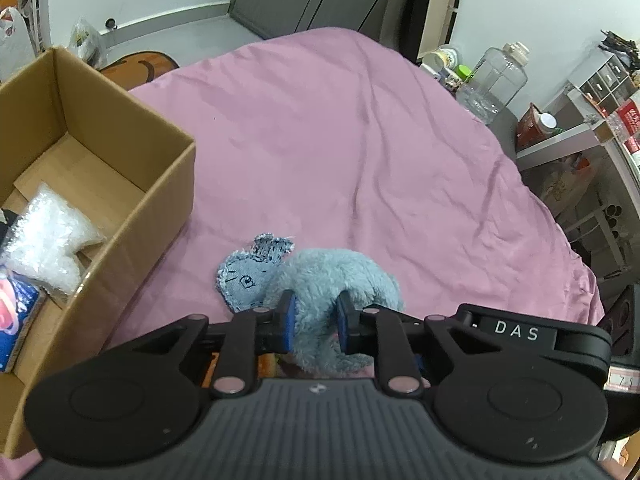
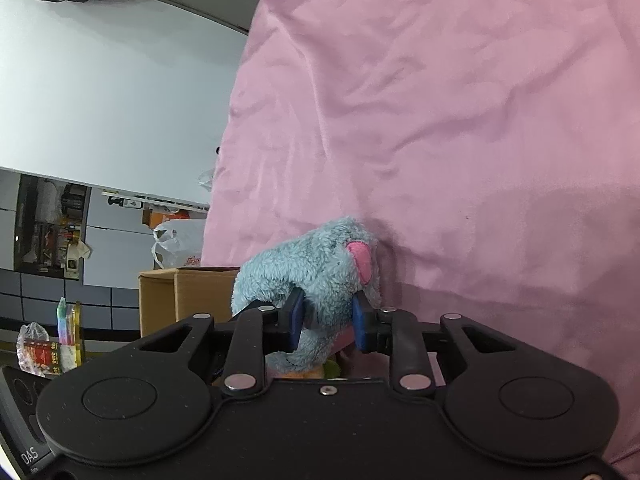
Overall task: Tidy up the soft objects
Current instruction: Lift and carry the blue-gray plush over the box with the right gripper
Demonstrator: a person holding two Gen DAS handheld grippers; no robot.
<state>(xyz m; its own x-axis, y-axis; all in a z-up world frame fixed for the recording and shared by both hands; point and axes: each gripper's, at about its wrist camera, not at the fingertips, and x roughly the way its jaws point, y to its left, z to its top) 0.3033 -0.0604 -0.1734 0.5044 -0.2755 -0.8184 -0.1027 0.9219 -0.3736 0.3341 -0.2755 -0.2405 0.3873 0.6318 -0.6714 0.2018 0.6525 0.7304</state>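
My left gripper [image 1: 314, 322] is shut on a grey-blue plush toy [image 1: 320, 280] with a denim-like face and ear, held low over the pink bedsheet [image 1: 340, 140]. An open cardboard box [image 1: 120, 184] stands just to its left on the bed; it holds a bubble-wrap bag [image 1: 44, 236] and a blue packet [image 1: 16, 312]. My right gripper [image 2: 326, 320] is shut on a fluffy teal plush toy [image 2: 316, 264] with a pink ear, against the pink bedsheet [image 2: 460, 120]. The cardboard box [image 2: 184, 300] shows behind that toy at the left.
To the right of the bed are a large clear water jug [image 1: 494, 80], jars and a cluttered white shelf [image 1: 580, 136]. A white plastic bag [image 2: 180, 240] and wall shelves [image 2: 52, 228] lie beyond the bed's edge in the right wrist view.
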